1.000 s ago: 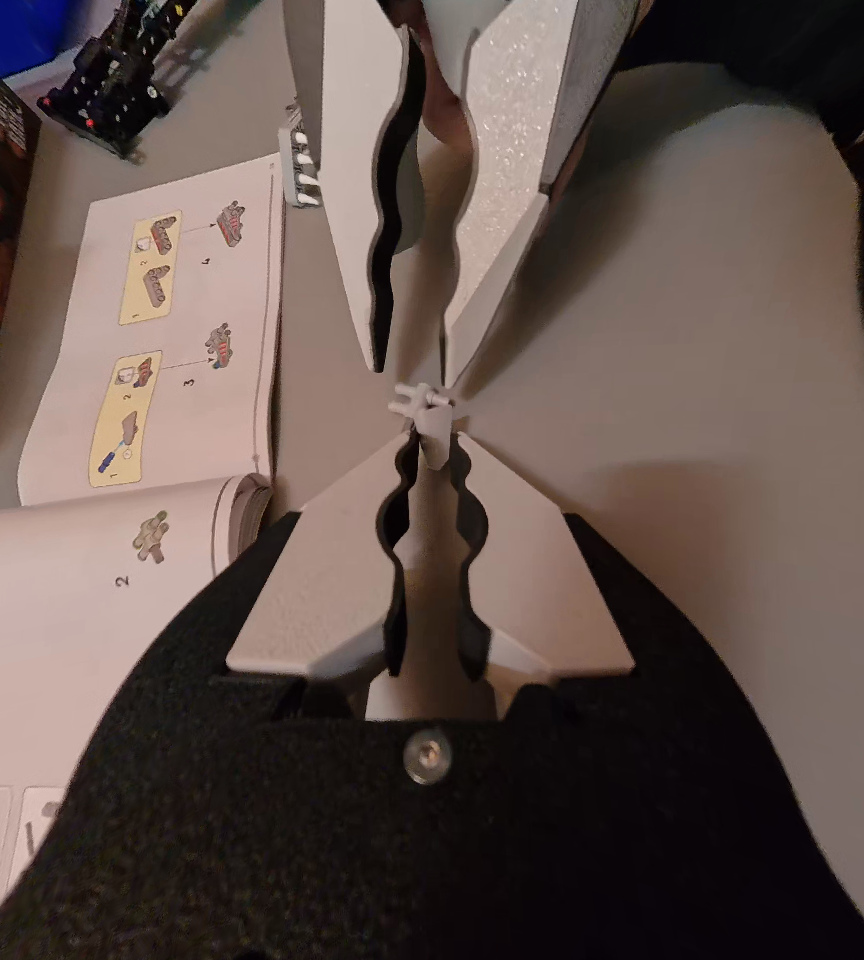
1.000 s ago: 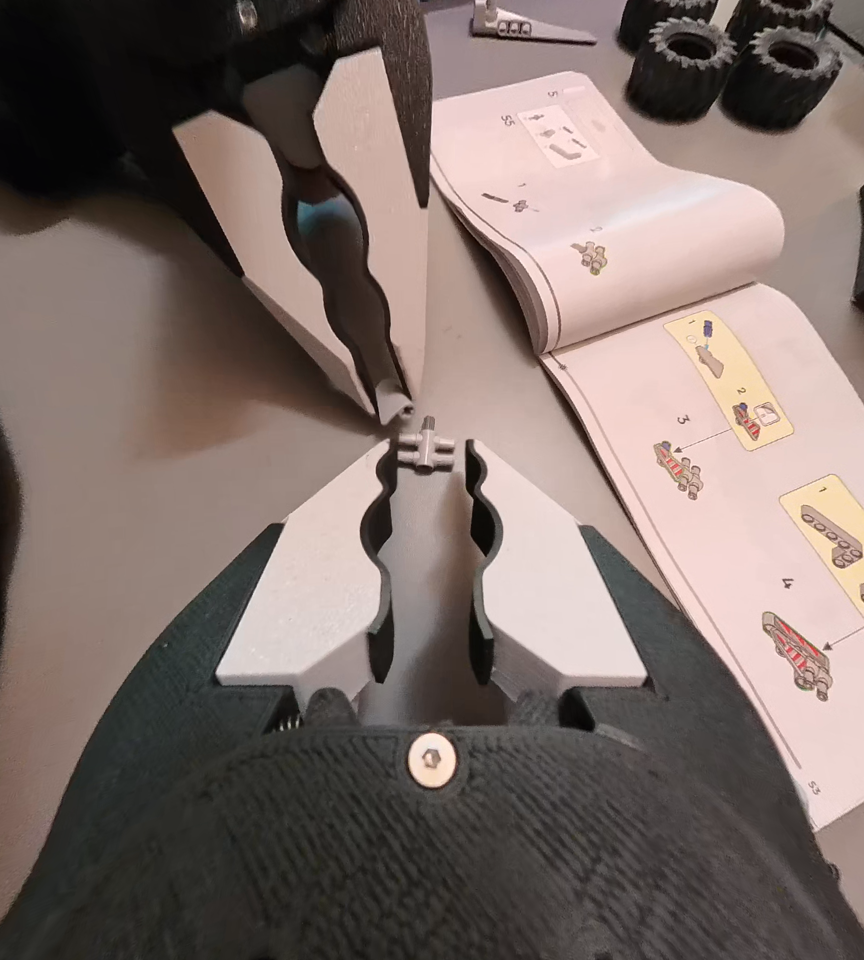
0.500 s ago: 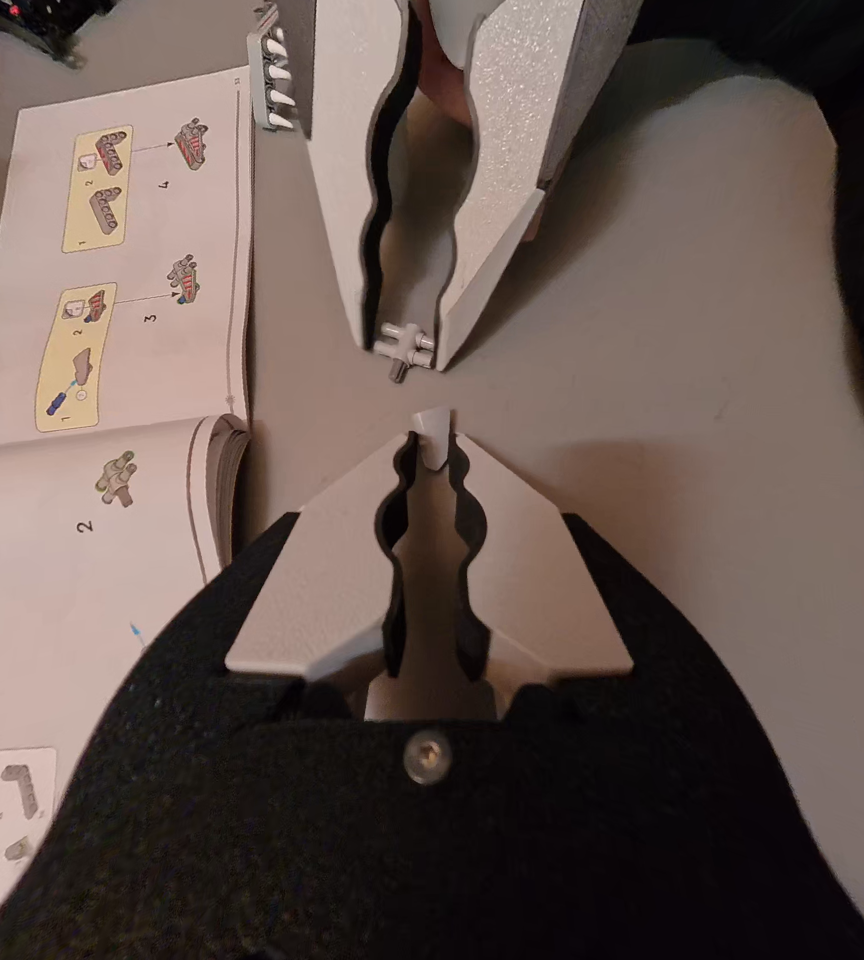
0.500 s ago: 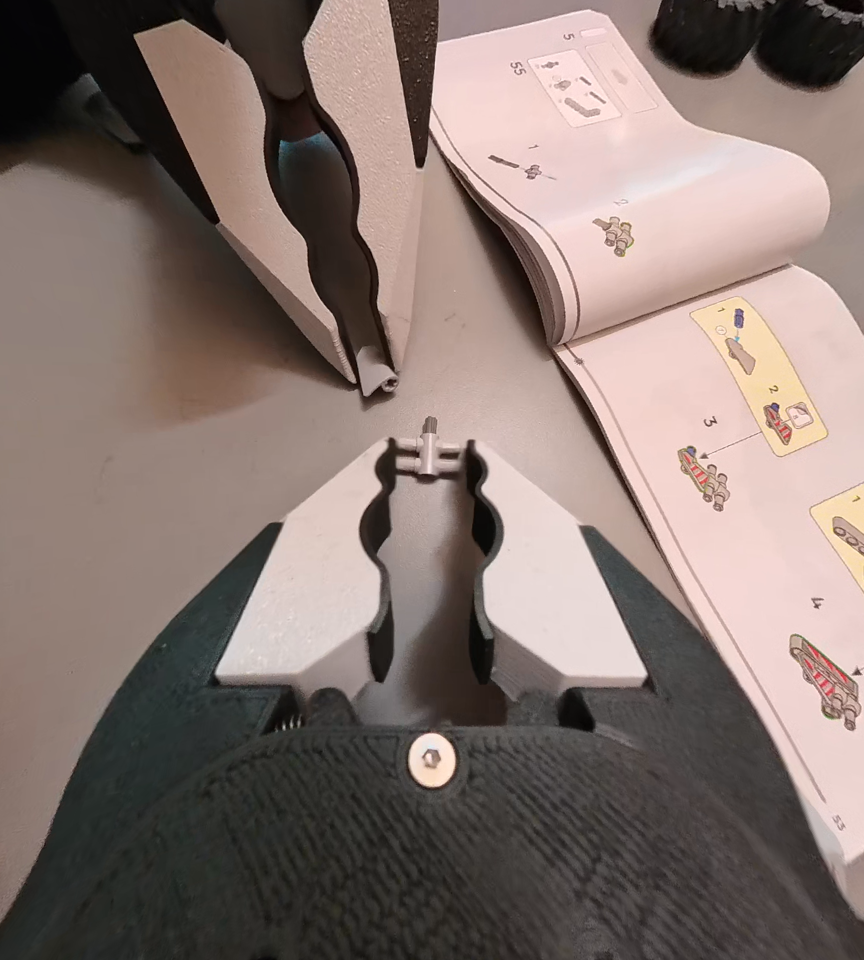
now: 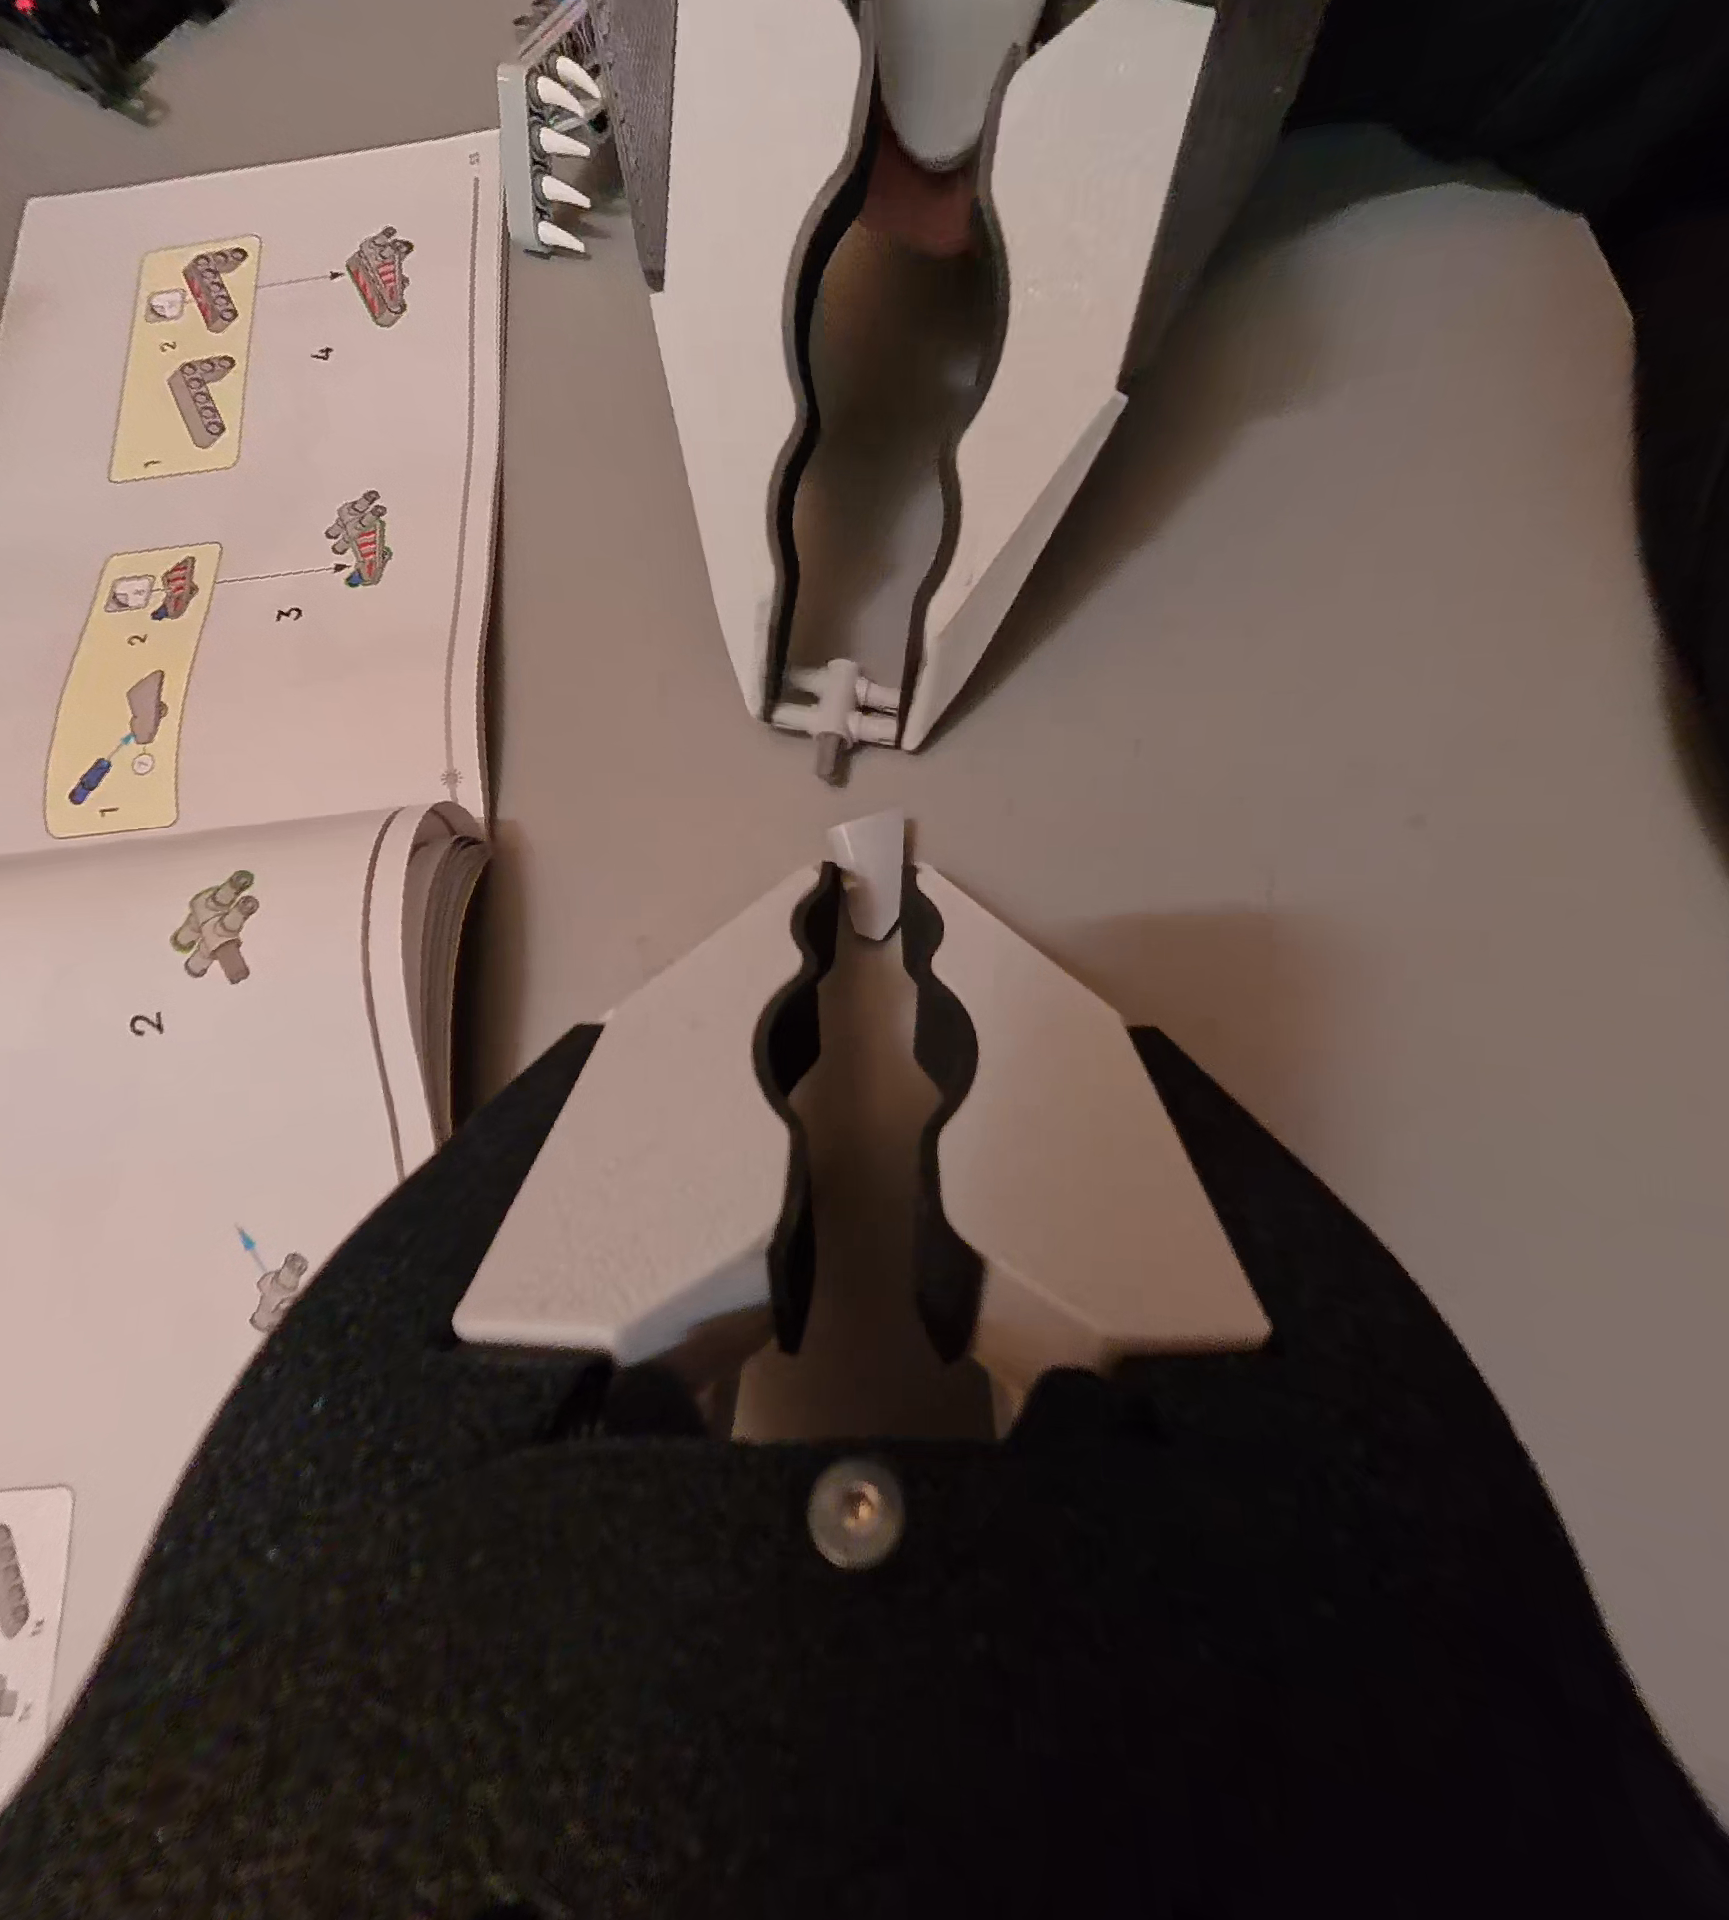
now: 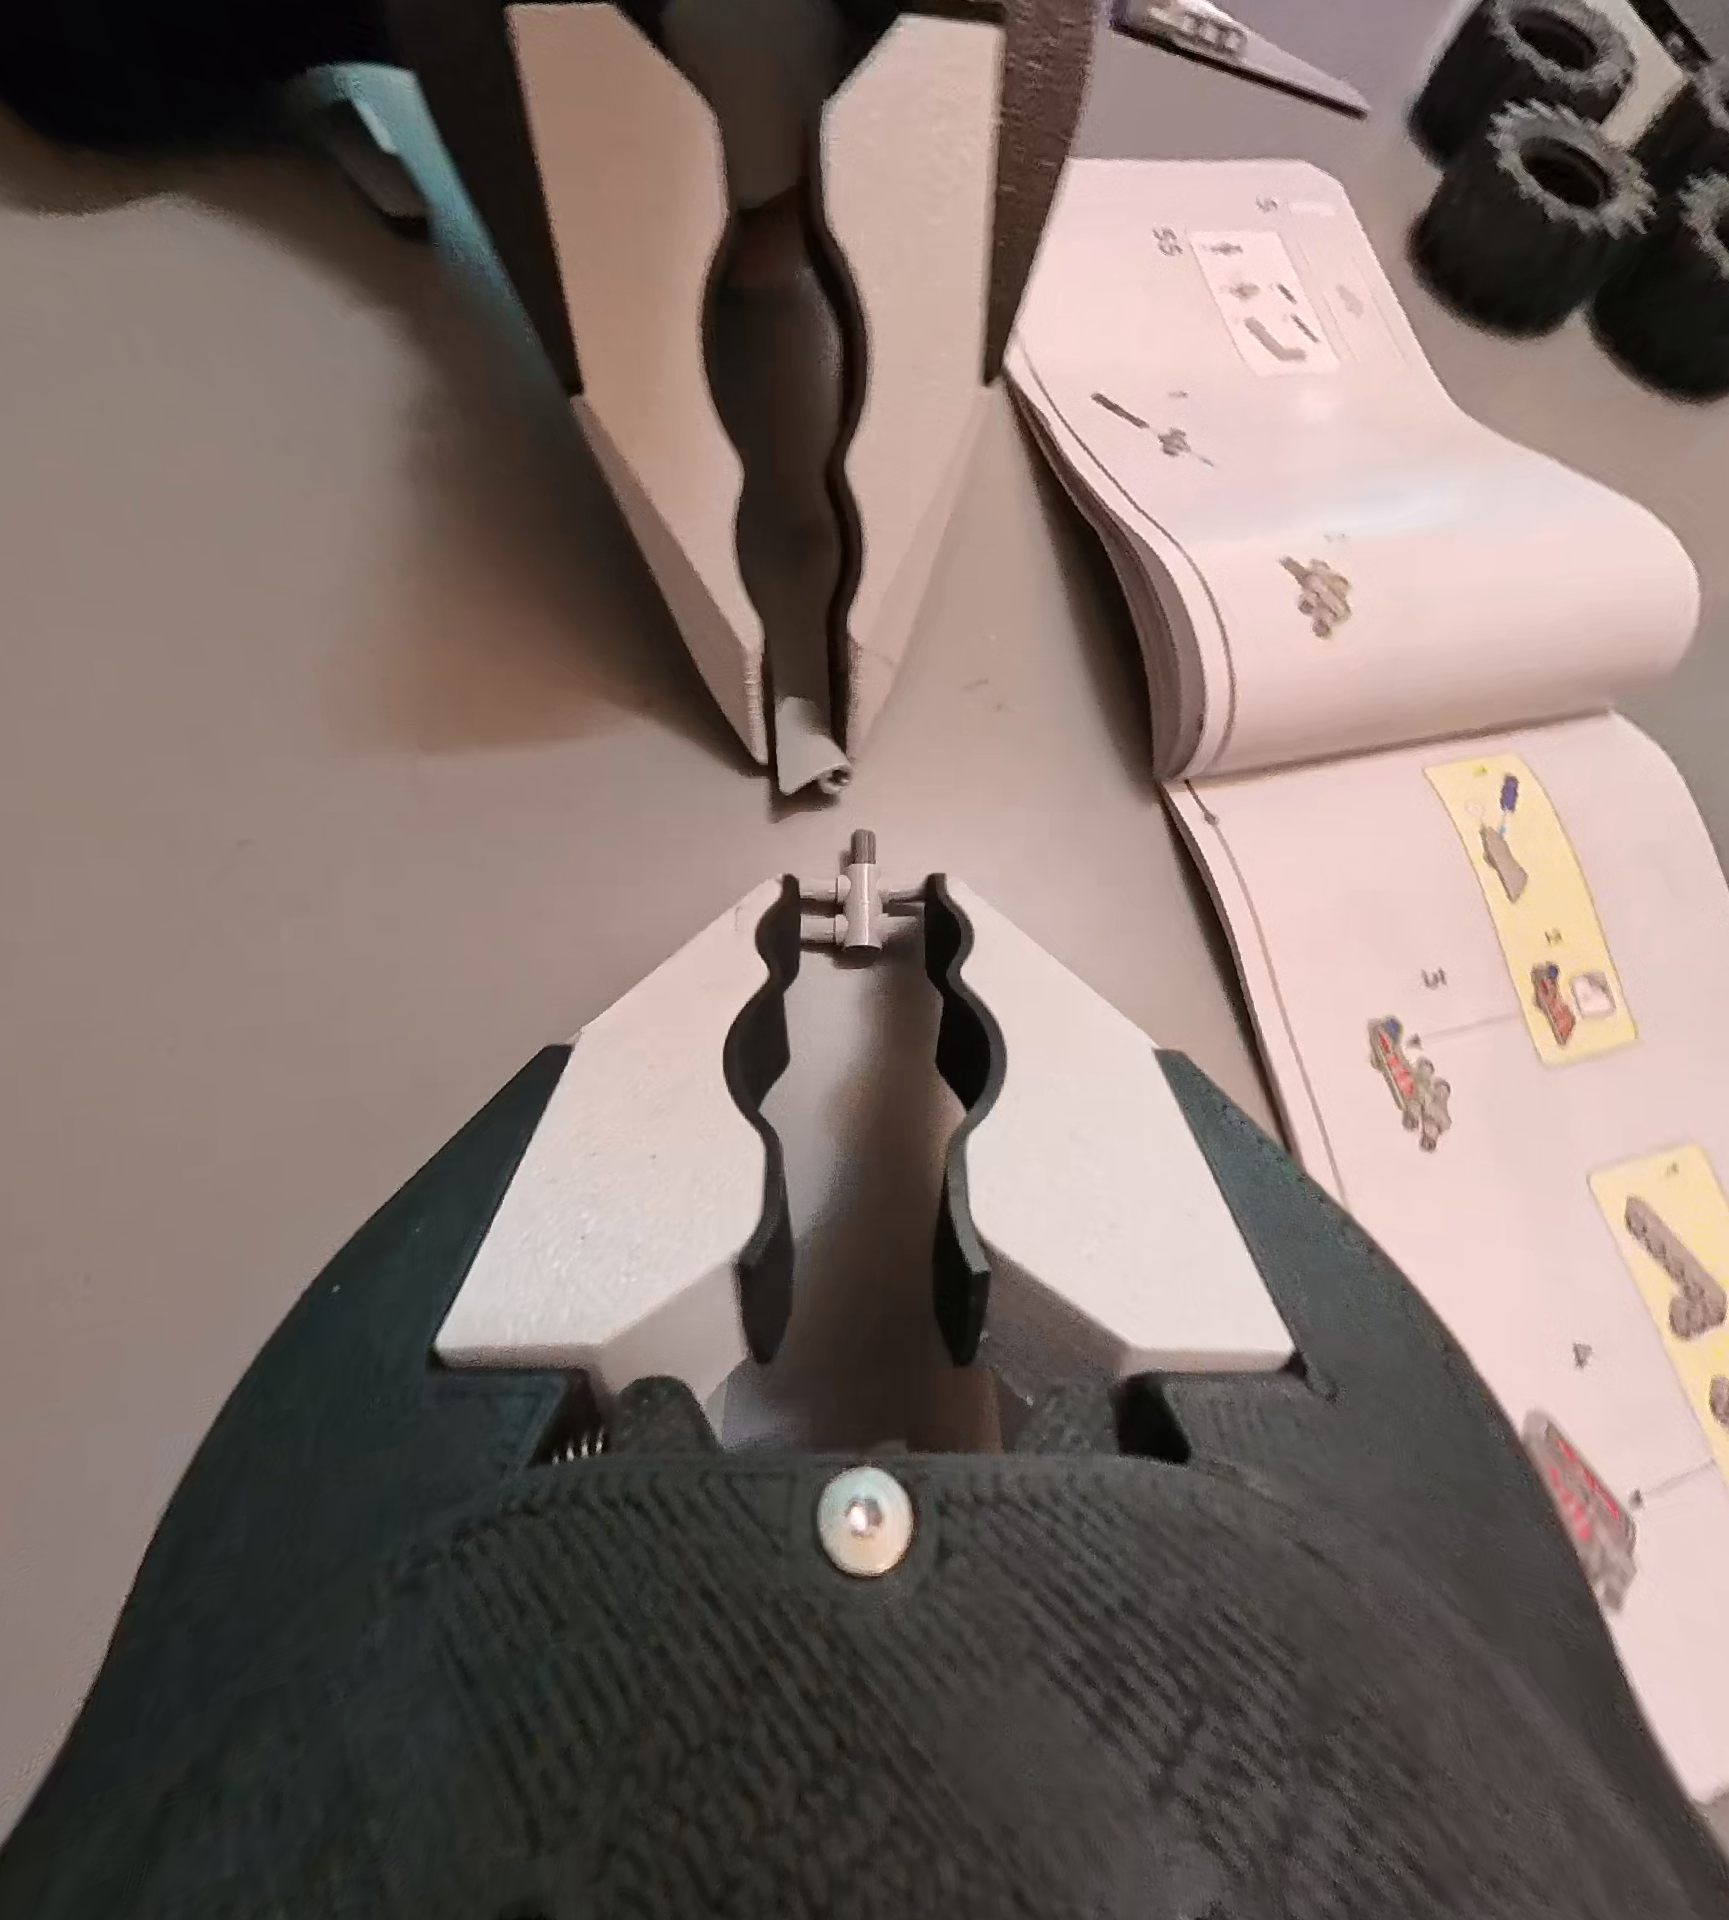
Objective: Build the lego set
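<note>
My left gripper (image 5: 868,878) is shut on a small white tooth-shaped piece (image 5: 870,875) at its tips. My right gripper (image 6: 858,906) is shut on a small grey cross-shaped pin connector (image 6: 858,910) whose axle stub points forward. The two grippers face each other tip to tip just above the grey table, a small gap between the pieces. In the left wrist view the right gripper (image 5: 836,717) and its connector (image 5: 834,707) show ahead. In the right wrist view the left gripper (image 6: 806,764) and its white piece (image 6: 806,758) show ahead.
An open instruction booklet (image 5: 216,540) lies to my left gripper's left; it also shows in the right wrist view (image 6: 1442,727). A grey beam with white teeth (image 5: 553,156) lies beyond it. Several black tyres (image 6: 1618,197) and a dark wedge piece (image 6: 1244,52) sit far right. My left and right fingertips are right by each other.
The two grippers have drawn apart from near contact and lined up straight, tip facing tip. Both keep hold of their pieces.
</note>
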### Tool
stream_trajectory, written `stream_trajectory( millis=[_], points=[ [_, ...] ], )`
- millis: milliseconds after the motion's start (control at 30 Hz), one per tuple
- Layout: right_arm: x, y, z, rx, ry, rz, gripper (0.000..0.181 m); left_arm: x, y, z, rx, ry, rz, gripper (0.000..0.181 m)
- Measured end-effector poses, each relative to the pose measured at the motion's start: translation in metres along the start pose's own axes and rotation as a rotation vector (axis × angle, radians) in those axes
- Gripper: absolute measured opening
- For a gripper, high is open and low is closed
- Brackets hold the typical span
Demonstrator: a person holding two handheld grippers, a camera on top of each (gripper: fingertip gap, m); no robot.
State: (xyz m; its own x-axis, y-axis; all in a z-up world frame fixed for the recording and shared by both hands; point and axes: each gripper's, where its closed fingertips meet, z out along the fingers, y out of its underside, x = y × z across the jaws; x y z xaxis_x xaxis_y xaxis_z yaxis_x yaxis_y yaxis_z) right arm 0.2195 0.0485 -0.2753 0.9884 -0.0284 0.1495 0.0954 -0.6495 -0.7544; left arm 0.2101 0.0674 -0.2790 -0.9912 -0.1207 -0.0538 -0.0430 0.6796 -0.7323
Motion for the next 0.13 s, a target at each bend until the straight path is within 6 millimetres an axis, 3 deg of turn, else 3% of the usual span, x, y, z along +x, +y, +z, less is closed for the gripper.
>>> stream_trajectory(
  millis=[33,133],
  points=[
    [-0.002,-0.003,0.001,0.013,-0.017,-0.029,0.023,0.000,0.001,-0.001,-0.010,0.000,0.006,0.009],
    [-0.008,-0.017,0.001,0.085,-0.067,-0.069,0.023,-0.001,0.005,-0.006,-0.056,-0.017,0.047,0.009]
  ],
)
